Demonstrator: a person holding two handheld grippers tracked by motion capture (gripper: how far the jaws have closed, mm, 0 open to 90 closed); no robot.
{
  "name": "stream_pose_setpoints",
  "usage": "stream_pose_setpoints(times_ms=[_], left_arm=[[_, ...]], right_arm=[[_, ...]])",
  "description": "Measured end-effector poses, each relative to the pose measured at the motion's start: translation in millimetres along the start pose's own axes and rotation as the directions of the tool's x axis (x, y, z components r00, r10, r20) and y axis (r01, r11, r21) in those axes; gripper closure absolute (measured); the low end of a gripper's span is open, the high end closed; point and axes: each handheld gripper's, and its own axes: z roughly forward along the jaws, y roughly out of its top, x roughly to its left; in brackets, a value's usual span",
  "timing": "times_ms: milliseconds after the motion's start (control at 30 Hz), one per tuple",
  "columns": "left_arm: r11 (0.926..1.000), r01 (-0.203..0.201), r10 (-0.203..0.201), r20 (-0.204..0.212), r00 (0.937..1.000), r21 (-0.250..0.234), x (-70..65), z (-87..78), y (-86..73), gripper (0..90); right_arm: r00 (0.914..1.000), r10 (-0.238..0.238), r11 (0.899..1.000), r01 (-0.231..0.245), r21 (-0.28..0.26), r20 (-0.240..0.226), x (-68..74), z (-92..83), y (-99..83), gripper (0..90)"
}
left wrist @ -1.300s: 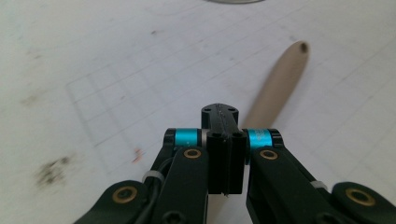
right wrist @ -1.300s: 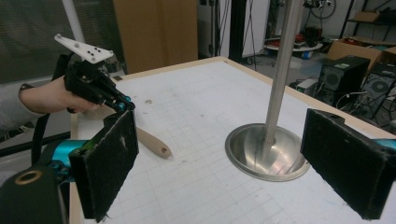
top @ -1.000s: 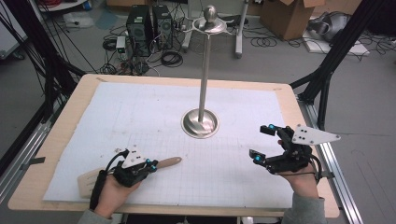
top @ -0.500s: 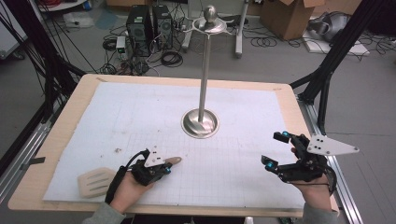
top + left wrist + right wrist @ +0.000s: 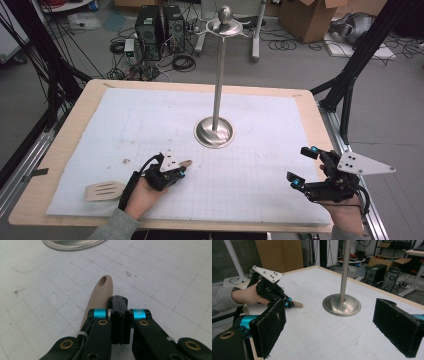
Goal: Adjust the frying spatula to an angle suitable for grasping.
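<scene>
Dragged rightward, the slotted wooden spatula (image 5: 105, 190) stays clamped in the left gripper (image 5: 181, 169); right gripper (image 5: 304, 165) gapes empty.

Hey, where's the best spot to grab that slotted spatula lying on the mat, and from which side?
Probably the slim handle of the slotted spatula, near mid-length, coming straight down with the tongs set across its width. It lies flat on the mat, so only the narrow side edges offer a pinch, and the slotted head looks too wide.
</scene>
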Motion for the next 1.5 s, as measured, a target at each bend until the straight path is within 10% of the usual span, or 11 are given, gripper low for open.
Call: stream_pose_setpoints(times_ms=[700, 1067, 1500], left_arm=[[0.9967, 0.069, -0.073, -0.095, 0.9928, -0.044, 25.7, 9.1, -0.8, 89.8], [0.9907, 0.128, -0.135, -0.184, 0.9737, -0.047, 33.7, 10.7, -1.8, 89.8], [0.9852, 0.13, -0.14, -0.087, 0.9863, -0.111, 25.3, -27.0, 13.4, 89.8]], right_arm=[[0.9999, 0.008, 1.0, -0.008, 0.015, 0.009, 3.1, -4.7, -3.6, 10.2], [1.0, 0.005, 1.0, -0.005, 0.018, 0.006, 3.6, -3.3, -3.8, 10.2], [1.0, 0.004, 1.0, -0.004, 0.018, -0.005, 0.1, 3.6, -2.3, 10.2]])
